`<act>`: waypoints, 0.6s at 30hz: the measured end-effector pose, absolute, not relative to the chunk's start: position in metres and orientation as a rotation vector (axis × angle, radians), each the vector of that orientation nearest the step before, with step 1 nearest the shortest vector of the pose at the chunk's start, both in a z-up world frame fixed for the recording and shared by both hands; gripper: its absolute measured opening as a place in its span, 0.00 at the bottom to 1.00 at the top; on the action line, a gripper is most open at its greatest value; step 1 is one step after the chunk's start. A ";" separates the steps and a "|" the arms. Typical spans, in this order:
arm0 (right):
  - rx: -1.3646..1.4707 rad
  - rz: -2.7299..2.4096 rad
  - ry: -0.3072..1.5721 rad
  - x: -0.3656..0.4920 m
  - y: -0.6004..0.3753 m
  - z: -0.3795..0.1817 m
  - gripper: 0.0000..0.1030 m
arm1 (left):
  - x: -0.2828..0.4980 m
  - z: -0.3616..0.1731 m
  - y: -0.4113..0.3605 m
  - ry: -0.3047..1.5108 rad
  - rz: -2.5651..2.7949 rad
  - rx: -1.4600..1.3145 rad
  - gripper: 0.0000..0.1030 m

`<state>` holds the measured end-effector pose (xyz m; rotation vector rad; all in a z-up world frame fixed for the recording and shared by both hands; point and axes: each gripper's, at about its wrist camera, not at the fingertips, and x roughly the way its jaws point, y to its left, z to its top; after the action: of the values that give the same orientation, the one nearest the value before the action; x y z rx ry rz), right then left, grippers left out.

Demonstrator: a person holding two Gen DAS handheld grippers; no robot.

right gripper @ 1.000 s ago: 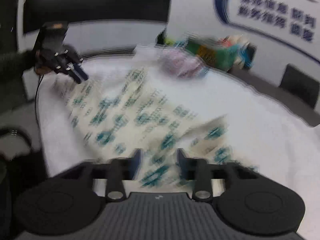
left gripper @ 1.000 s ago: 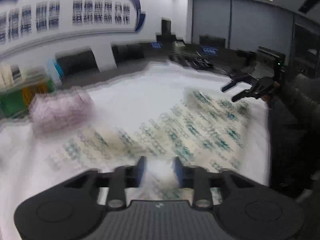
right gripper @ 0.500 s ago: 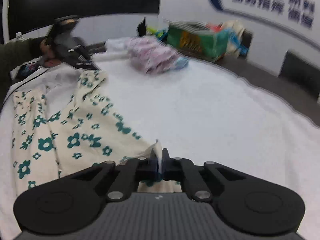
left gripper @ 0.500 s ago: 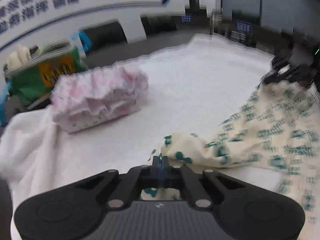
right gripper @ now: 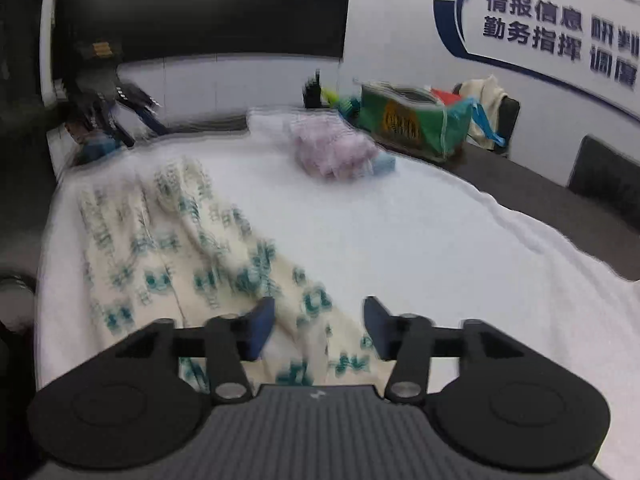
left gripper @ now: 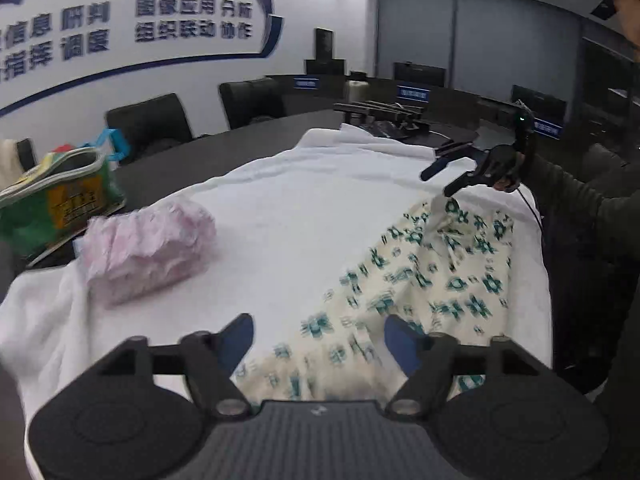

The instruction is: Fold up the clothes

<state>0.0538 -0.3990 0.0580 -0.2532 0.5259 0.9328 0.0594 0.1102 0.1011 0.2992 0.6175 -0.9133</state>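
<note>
Pink folded stack [left gripper: 146,248] and green bag [left gripper: 56,200] beyond both opening, empty hand-held grippers [left gripper: 320,338].

A dark table [left gripper: 248,148] carries a white blanket [left gripper: 304,216], a green bag [left gripper: 60,200] and black devices [left gripper: 380,110].

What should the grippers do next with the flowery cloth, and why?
Probably lower and pinch its near edges again: both the left gripper and right gripper are opening with nothing held, and the floral garment lies rumpled, unfolded, on the white towel.
</note>
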 end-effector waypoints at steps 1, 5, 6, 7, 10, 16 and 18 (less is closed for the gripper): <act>-0.241 0.930 0.555 0.068 -0.397 0.057 0.51 | 0.075 0.093 0.099 0.651 -0.922 0.305 0.70; -0.357 0.948 0.757 0.104 -0.363 0.025 0.51 | 0.110 0.053 0.060 0.771 -0.933 0.410 0.62; -0.413 0.957 0.784 0.104 -0.355 0.017 0.46 | 0.109 0.044 0.054 0.778 -0.939 0.452 0.58; -0.449 0.966 0.778 0.101 -0.351 0.013 0.37 | 0.109 0.036 0.049 0.781 -0.944 0.487 0.54; -0.537 0.928 0.695 0.094 -0.342 0.015 0.02 | 0.105 0.034 0.048 0.760 -0.952 0.519 0.01; -0.617 0.803 0.518 0.074 -0.332 0.028 0.02 | 0.095 0.052 0.053 0.647 -0.810 0.493 0.00; -0.628 0.775 0.477 0.067 -0.335 0.031 0.02 | 0.089 0.058 0.054 0.614 -0.795 0.490 0.00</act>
<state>0.0672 -0.3355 0.0308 -0.6285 0.4769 0.7752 0.0890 0.0536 0.0583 0.4901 0.6139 -0.7951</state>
